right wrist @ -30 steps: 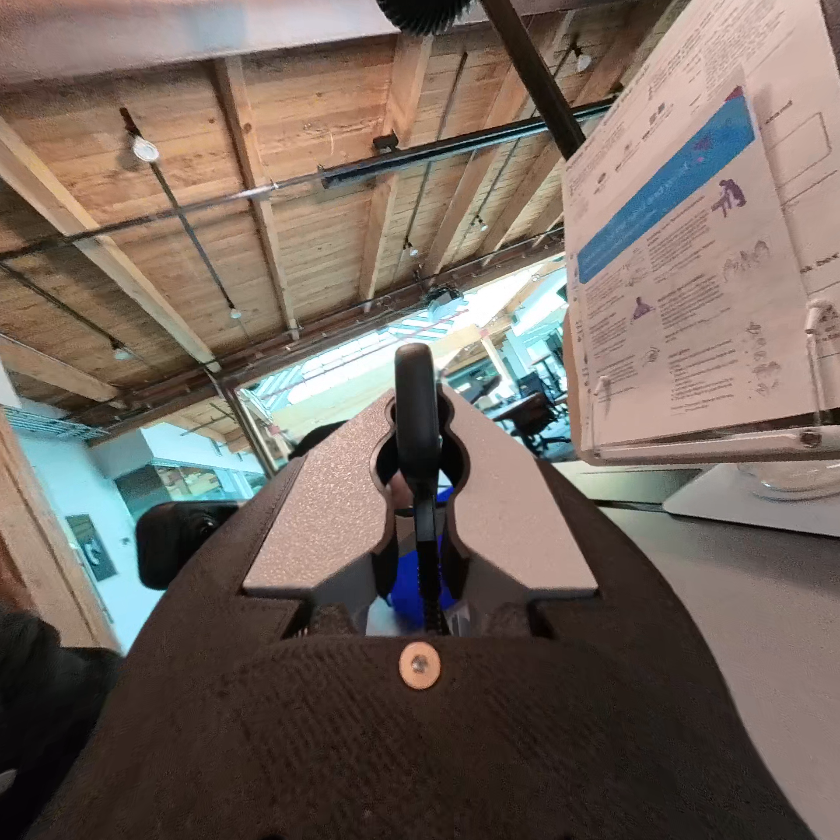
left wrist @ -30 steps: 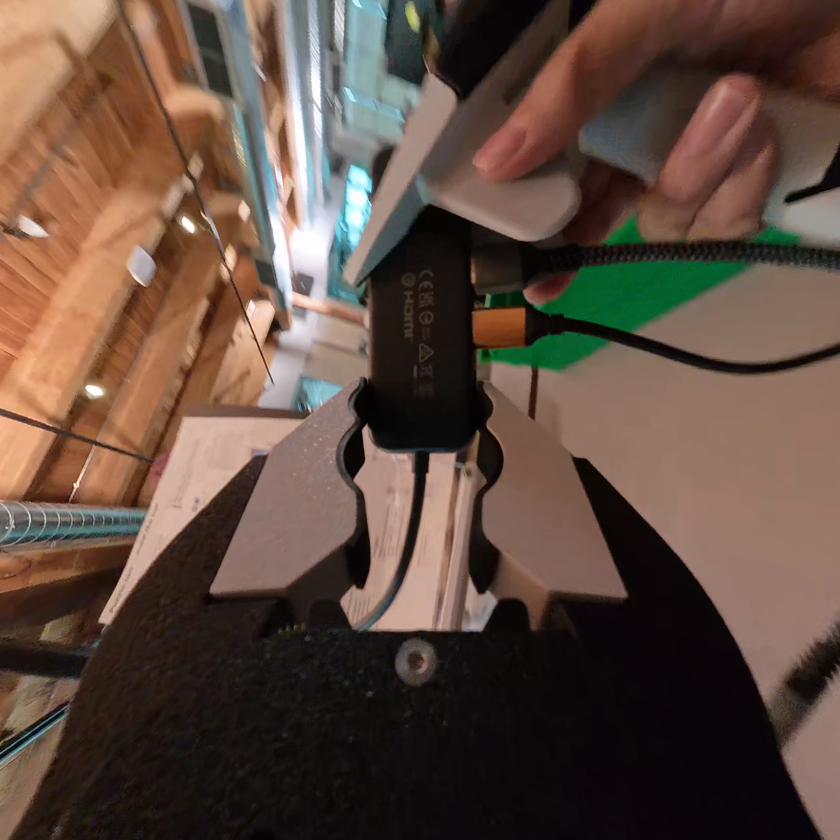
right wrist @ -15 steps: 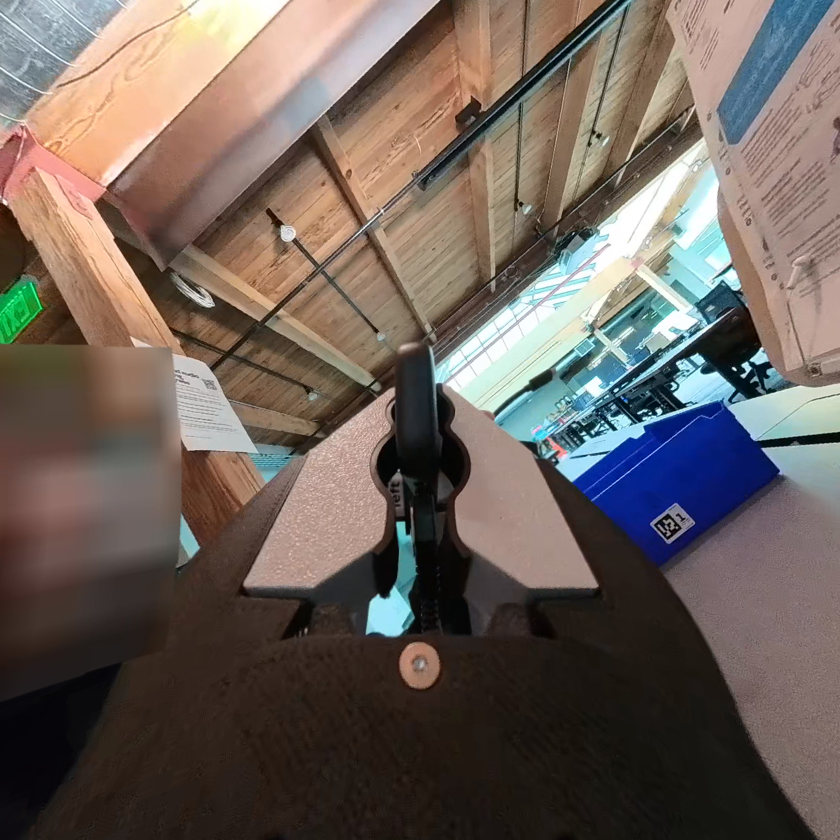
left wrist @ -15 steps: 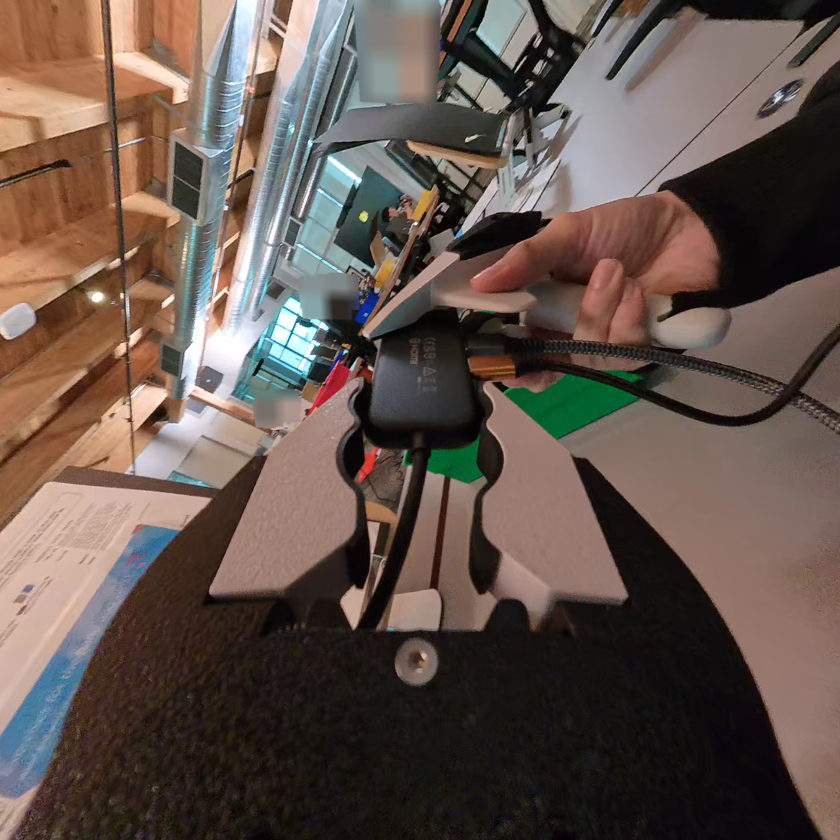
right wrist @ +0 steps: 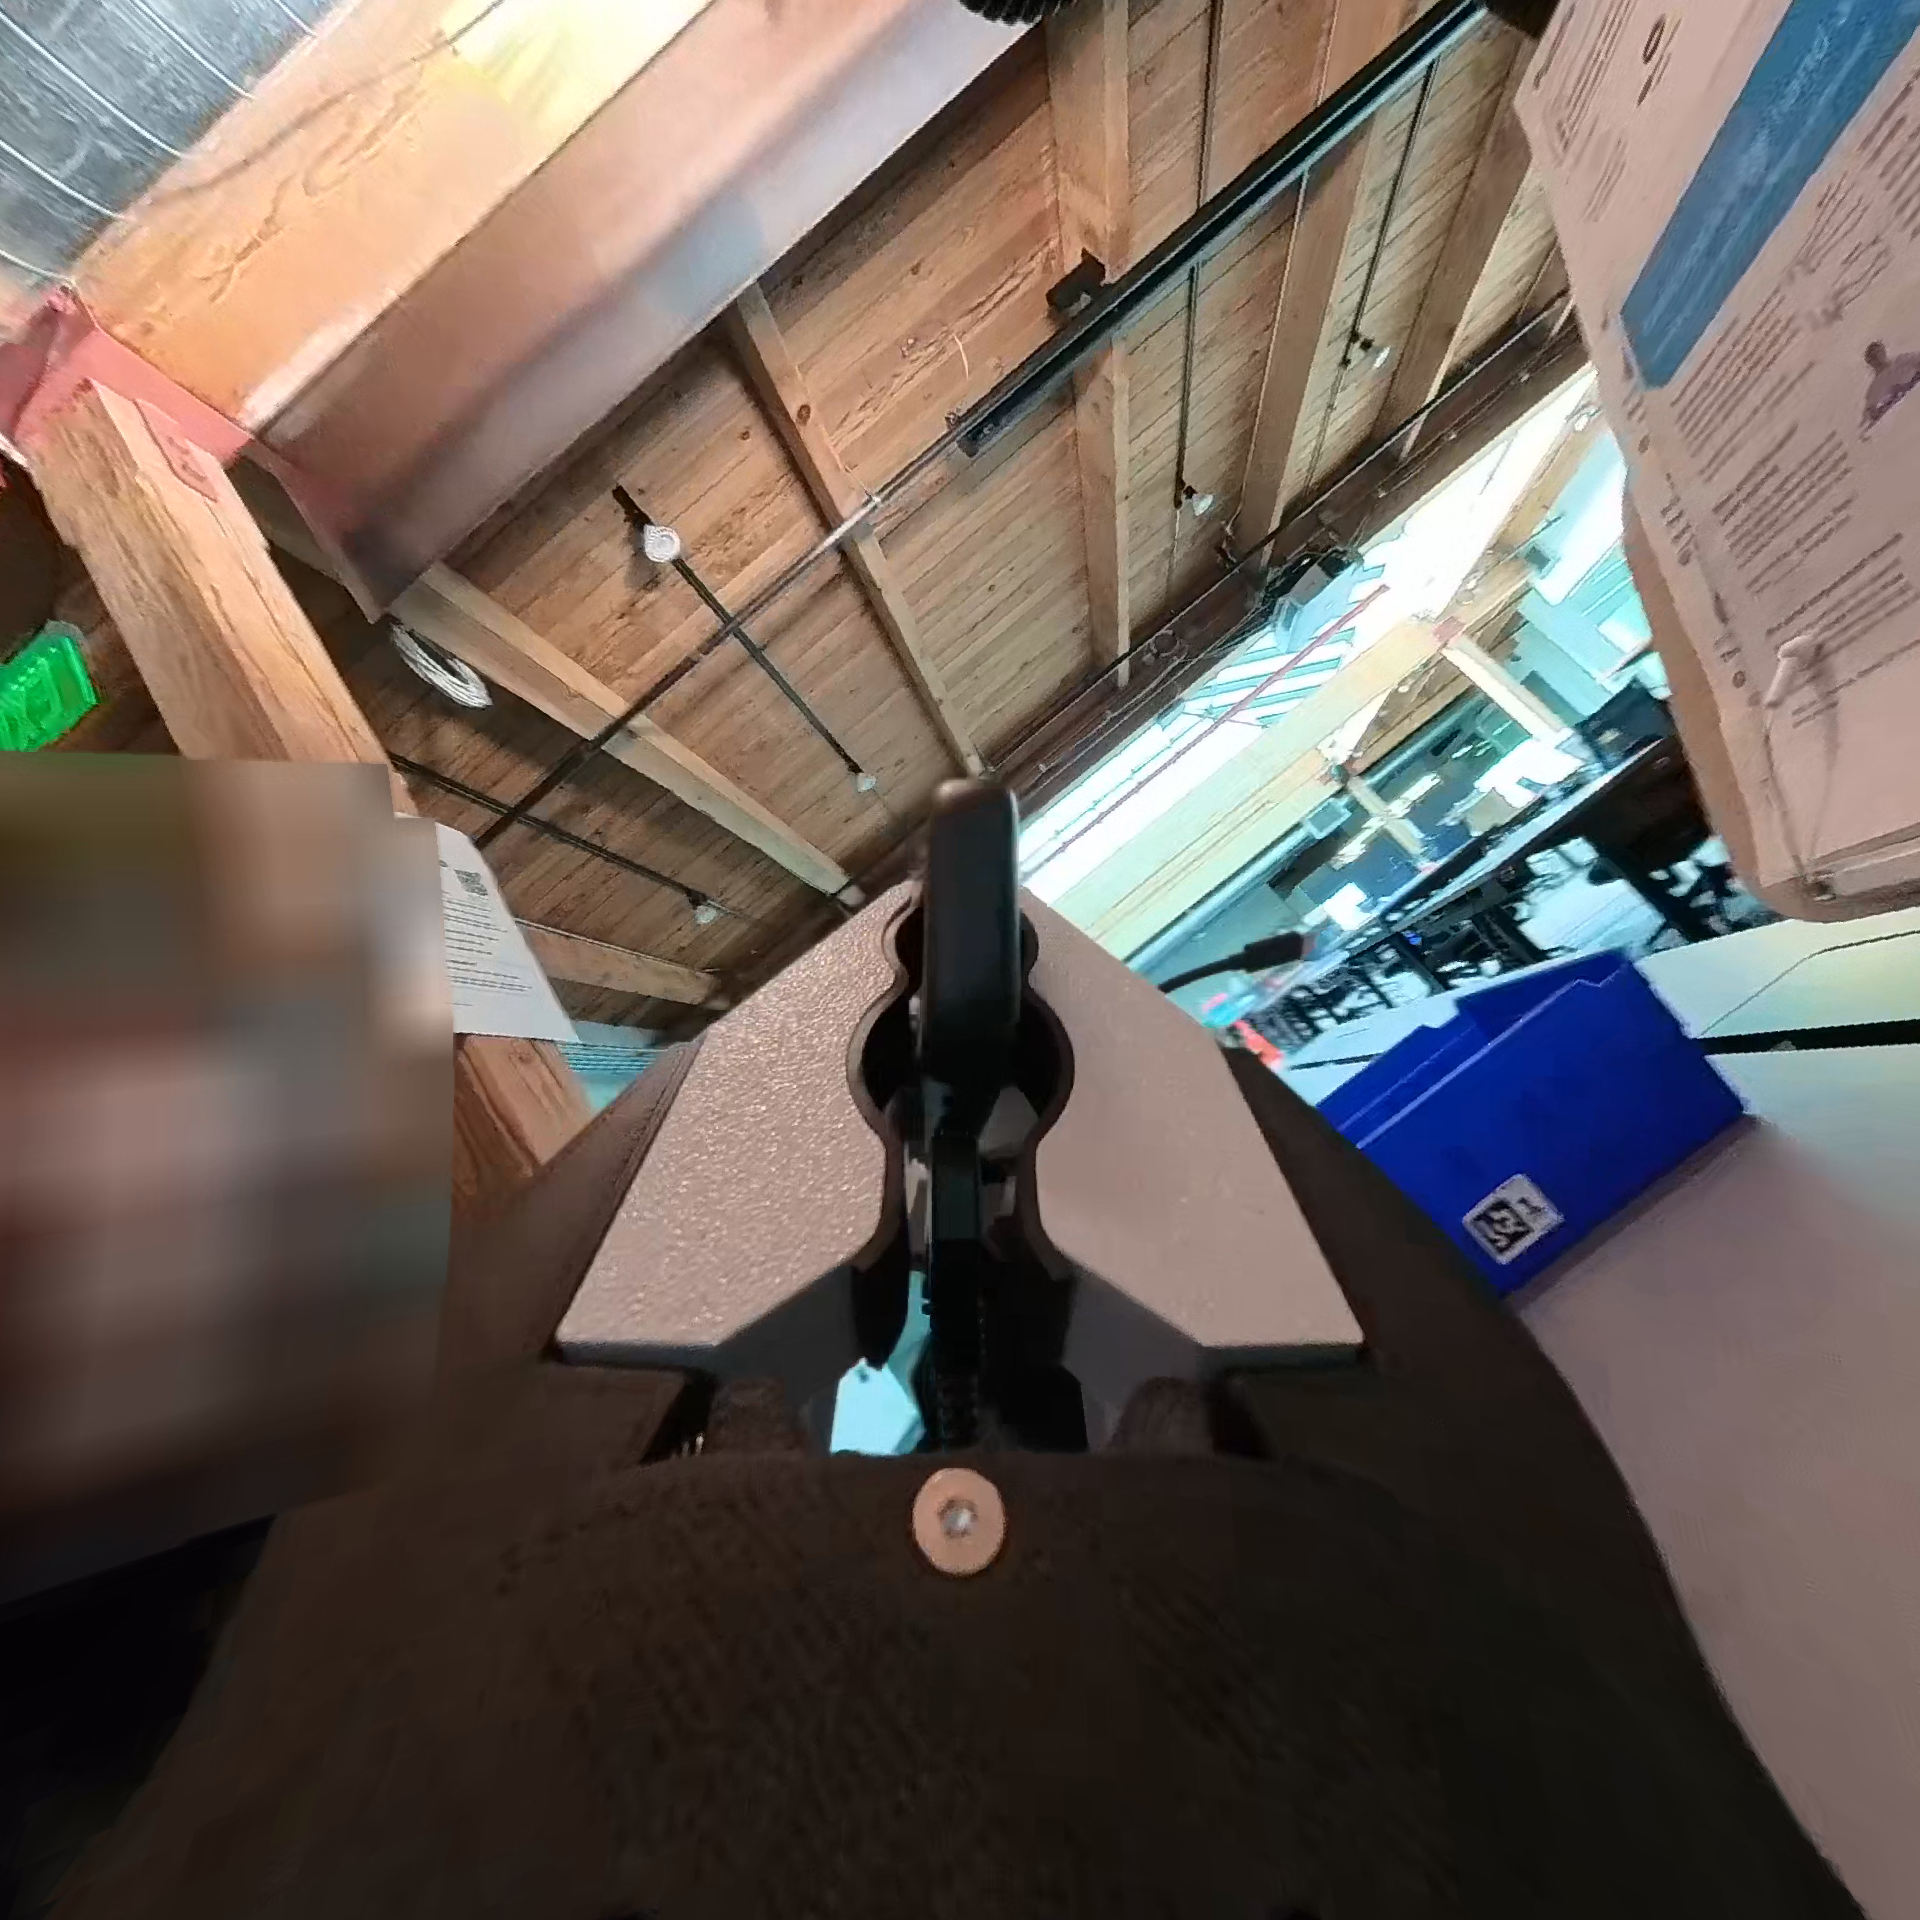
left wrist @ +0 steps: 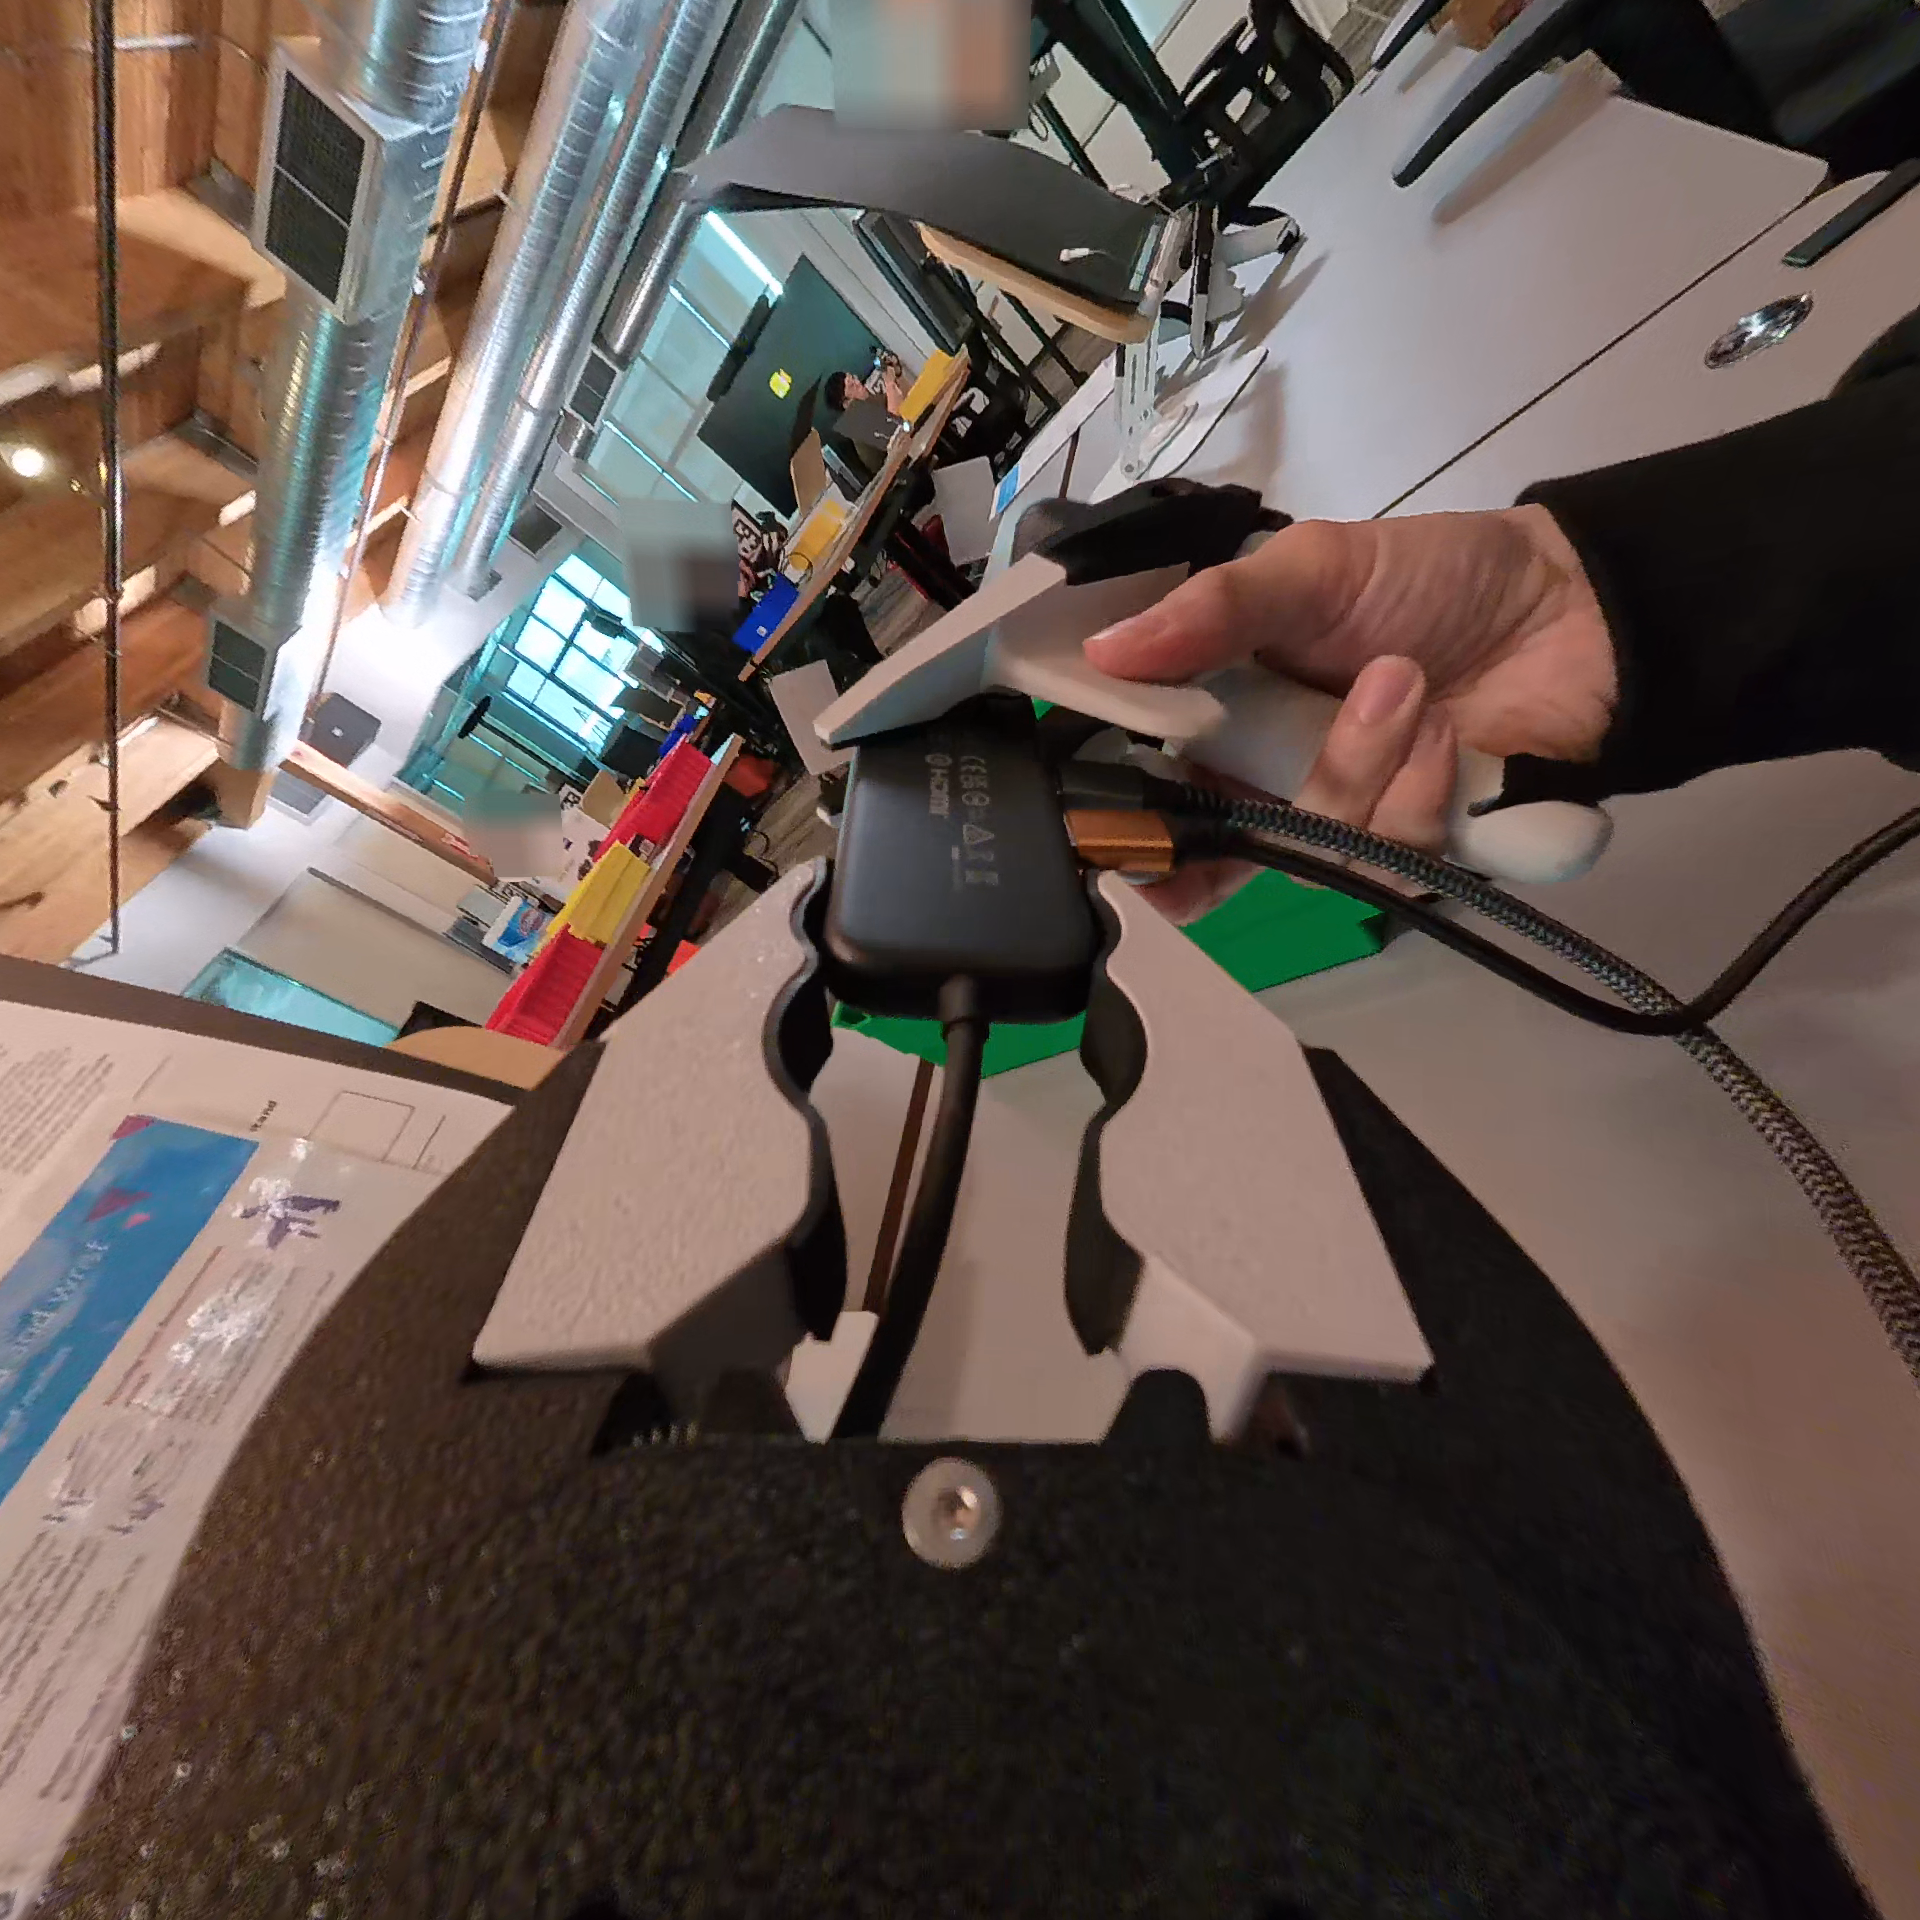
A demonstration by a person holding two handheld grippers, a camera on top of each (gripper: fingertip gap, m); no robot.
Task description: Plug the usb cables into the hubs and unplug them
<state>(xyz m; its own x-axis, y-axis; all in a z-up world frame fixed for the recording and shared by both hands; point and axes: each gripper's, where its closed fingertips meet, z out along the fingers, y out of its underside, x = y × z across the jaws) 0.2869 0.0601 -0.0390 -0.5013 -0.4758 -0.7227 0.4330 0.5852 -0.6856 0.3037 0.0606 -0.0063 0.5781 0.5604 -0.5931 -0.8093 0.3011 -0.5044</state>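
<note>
My left gripper (left wrist: 961, 914) is shut on the near end of a black hub (left wrist: 956, 831), whose own cable runs back between my fingers. An orange plug (left wrist: 1122, 836) and a braided cable's plug (left wrist: 1107, 790) sit in the hub's right side. A hand (left wrist: 1403, 644) holds my right gripper (left wrist: 904, 696) over the hub's far end; the contact there is hidden. In the right wrist view my right gripper (right wrist: 971, 914) is shut on a thin black plug (right wrist: 971, 883) with a ribbed boot, seen edge-on.
A grey table (left wrist: 1558, 1091) lies below, with a green object (left wrist: 1278, 930) behind the hub. A printed sheet (left wrist: 156, 1299) stands at the left, and also shows in the right wrist view (right wrist: 1766, 416). A blue bin (right wrist: 1538, 1081) sits on the table.
Both views have swung. The hub with its two plugs stays in my left gripper. The right gripper and hand now look farther off. The right view turned from the sheet toward the blue bin.
</note>
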